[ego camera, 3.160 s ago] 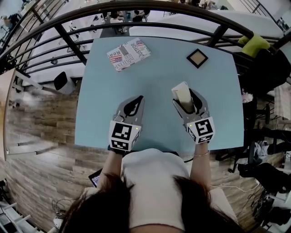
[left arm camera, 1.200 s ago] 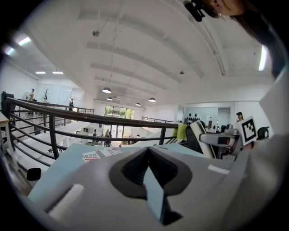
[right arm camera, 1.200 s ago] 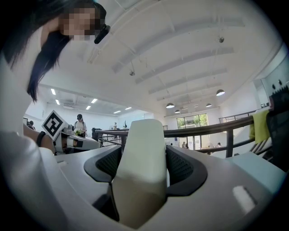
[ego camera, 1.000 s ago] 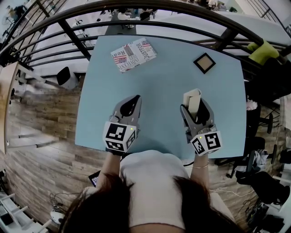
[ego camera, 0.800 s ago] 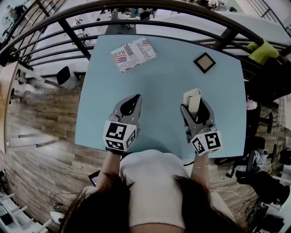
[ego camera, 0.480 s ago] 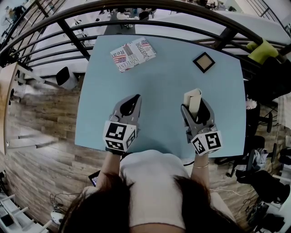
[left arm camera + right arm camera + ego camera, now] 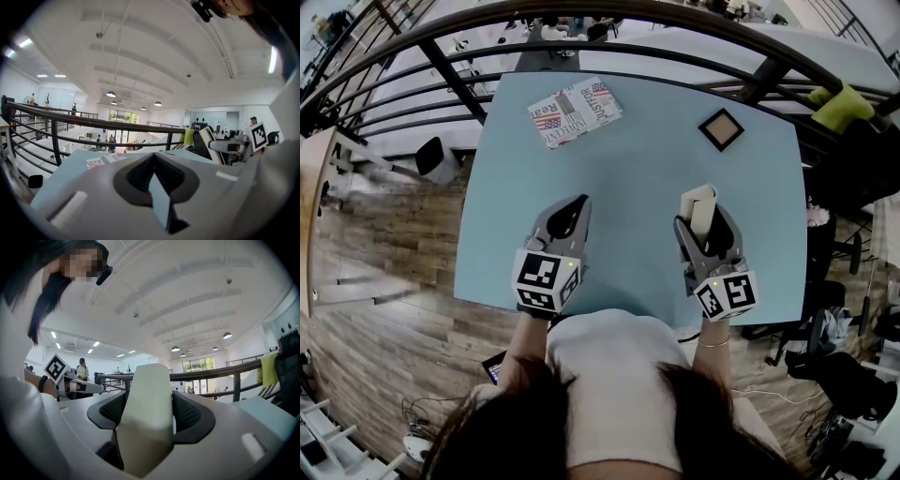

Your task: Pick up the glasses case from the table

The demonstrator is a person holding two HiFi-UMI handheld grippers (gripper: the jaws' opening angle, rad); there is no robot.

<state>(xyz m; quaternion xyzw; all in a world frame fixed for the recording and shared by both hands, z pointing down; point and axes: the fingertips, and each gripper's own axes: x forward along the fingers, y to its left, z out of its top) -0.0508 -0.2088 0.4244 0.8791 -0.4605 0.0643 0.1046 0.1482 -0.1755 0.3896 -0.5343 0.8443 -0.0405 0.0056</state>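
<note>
A cream glasses case [image 7: 697,206] stands clamped between the jaws of my right gripper [image 7: 703,217], lifted above the light blue table [image 7: 637,141]. In the right gripper view the glasses case [image 7: 144,413] fills the gap between the two dark pads and sticks out past them. My left gripper [image 7: 567,219] hovers over the table's near left part, shut with nothing in it; in the left gripper view its jaws meet at my left gripper [image 7: 153,174]. The two grippers are side by side, level with each other.
A folded newspaper [image 7: 574,111] lies at the table's far left. A small square framed tile [image 7: 721,129] lies at the far right. A black curved railing [image 7: 609,19] runs behind the table. Wooden floor shows left of the table; a dark chair with a yellow-green cloth [image 7: 842,105] stands right.
Compared with 3.2 s ago the head view has shifted and the case sits more upright in the right gripper. Over the last second nothing visibly moves.
</note>
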